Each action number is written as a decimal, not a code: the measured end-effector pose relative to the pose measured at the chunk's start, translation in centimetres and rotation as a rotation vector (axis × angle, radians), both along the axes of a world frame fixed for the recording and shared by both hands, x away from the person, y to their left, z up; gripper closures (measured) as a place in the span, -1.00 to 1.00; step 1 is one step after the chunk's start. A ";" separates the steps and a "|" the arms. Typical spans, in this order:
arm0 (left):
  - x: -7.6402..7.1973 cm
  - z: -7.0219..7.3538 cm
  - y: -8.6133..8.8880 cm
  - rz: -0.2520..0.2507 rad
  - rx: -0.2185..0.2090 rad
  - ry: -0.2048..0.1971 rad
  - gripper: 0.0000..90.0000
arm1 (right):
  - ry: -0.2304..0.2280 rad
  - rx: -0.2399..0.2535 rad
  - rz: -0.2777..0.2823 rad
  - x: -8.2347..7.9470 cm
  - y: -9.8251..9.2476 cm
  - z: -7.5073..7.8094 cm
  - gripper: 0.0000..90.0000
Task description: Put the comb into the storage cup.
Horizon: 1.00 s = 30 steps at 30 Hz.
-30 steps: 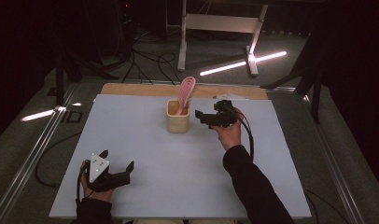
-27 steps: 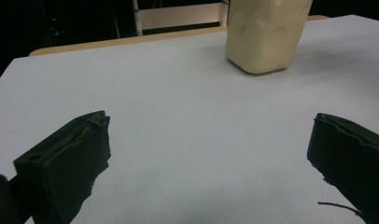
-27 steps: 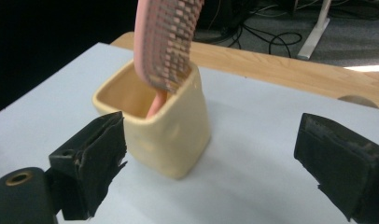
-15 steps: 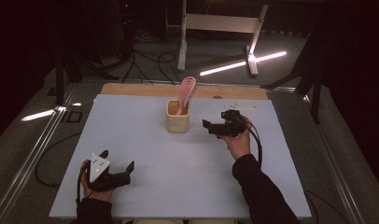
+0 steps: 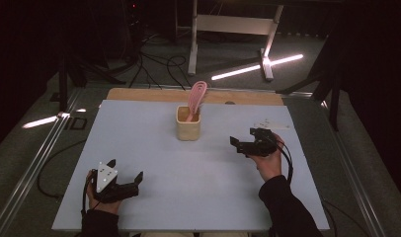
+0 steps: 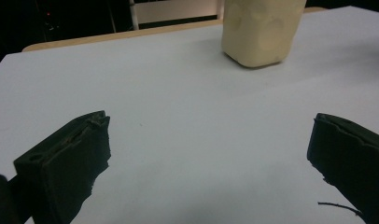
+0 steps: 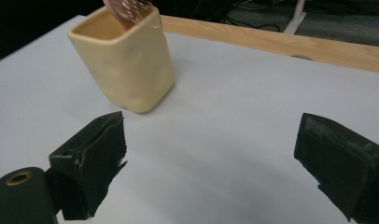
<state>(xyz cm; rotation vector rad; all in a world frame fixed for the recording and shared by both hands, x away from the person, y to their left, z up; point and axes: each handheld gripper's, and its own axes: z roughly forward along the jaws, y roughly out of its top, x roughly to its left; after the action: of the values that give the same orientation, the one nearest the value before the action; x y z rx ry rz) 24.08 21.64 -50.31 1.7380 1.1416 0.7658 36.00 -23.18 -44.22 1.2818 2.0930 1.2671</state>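
A cream square cup stands upright near the back middle of the white table. A pink slotted utensil sticks up out of it. My right gripper hovers open to the right of the cup, jaws pointing toward it, nothing between them. My left gripper rests open near the front left of the table, with bare table between its jaws.
A wooden strip runs along the table's far edge. Metal rails flank the table on both sides. Cables and a stand's legs lie on the floor beyond. A wide bare stretch of table lies between the two grippers.
My right gripper has drawn back from beside the cup, moving right and toward the front of the table. The left gripper has stayed where it was.
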 end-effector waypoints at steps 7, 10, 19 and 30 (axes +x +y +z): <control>0.0 0.1 -0.1 -0.003 0.017 -0.002 -1.00 | -0.039 -0.025 -0.005 -2.1 -1.5 0.2 -0.81; 0.1 0.2 0.1 0.002 0.012 -0.003 -1.00 | -0.048 -0.020 -0.009 -3.0 -2.0 0.2 -0.81; 0.1 0.4 0.5 0.008 0.015 -0.011 -1.00 | -0.079 0.009 -0.046 -5.8 -3.5 -0.6 -0.81; 0.2 0.9 0.9 0.009 0.024 -0.026 -1.00 | -0.134 0.014 -0.088 -8.6 -5.0 -2.6 -0.81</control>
<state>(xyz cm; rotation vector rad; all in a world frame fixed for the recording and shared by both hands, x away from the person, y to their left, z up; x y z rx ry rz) 24.28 22.58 -49.44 1.7390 1.1278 0.8077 27.44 -28.17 -46.79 1.2448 1.9181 1.2945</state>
